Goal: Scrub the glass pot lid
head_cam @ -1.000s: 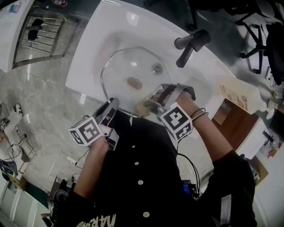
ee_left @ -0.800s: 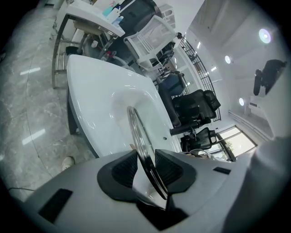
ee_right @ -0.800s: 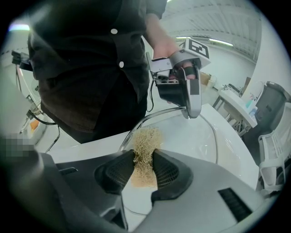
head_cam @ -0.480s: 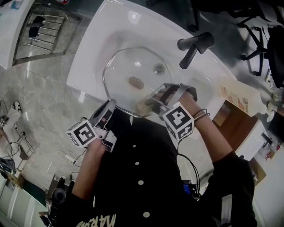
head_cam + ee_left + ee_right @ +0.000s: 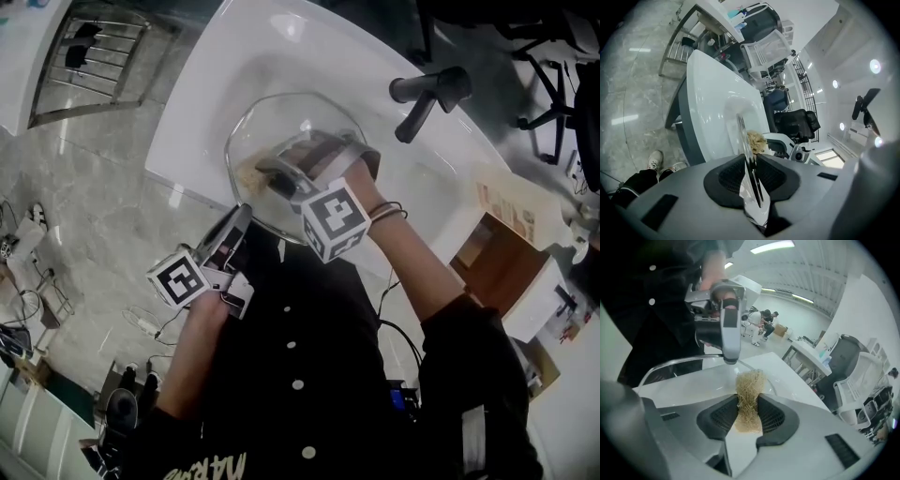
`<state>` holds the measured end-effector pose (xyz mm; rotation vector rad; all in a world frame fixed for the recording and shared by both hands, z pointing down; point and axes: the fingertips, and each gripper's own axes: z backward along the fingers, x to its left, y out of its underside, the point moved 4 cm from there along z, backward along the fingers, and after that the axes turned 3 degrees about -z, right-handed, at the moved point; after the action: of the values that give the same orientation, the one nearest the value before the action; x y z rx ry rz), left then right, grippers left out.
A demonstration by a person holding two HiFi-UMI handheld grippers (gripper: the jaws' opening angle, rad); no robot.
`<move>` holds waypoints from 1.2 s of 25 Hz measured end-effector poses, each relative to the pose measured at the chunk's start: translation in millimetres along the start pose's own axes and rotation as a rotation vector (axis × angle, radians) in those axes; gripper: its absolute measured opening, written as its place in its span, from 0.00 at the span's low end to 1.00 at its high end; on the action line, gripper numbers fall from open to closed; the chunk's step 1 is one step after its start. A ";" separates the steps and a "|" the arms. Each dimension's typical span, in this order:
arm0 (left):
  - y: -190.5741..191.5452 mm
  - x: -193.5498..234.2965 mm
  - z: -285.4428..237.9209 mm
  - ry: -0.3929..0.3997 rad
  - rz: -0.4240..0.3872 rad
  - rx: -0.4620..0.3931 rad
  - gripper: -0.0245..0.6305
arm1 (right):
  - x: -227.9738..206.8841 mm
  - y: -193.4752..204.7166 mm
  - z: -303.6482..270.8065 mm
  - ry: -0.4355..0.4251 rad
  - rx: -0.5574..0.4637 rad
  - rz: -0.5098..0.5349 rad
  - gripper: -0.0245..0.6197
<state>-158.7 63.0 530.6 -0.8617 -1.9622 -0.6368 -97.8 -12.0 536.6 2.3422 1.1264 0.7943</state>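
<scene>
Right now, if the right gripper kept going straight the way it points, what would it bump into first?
The clear, metal-rimmed glass pot lid. The right gripper points down at it, its jaws clamped on a tan fibrous scrubber whose tip would probably touch first; it may already touch.

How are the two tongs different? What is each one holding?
The left tongs grip the thin edge of the glass lid and have just been closing on it. The right tongs squeeze a fluffy straw-coloured scrubber. The left tongs sit at the lid's near rim, while the right tongs reach over the lid's middle, above the sink. Both are shut on something.
</scene>
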 end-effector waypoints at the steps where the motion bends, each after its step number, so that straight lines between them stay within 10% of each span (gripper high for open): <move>1: -0.6 -0.5 -0.3 0.013 -0.006 -0.005 0.18 | -2.3 -2.2 -4.5 0.004 0.002 0.014 0.25; 30: 4.0 -7.4 -3.8 0.075 0.116 -0.009 0.17 | 66.0 -10.7 40.5 -0.197 -0.004 0.121 0.25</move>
<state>-150.9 60.5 526.4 -0.9367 -1.8297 -0.6016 -43.9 42.3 520.5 2.4422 0.9071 0.5892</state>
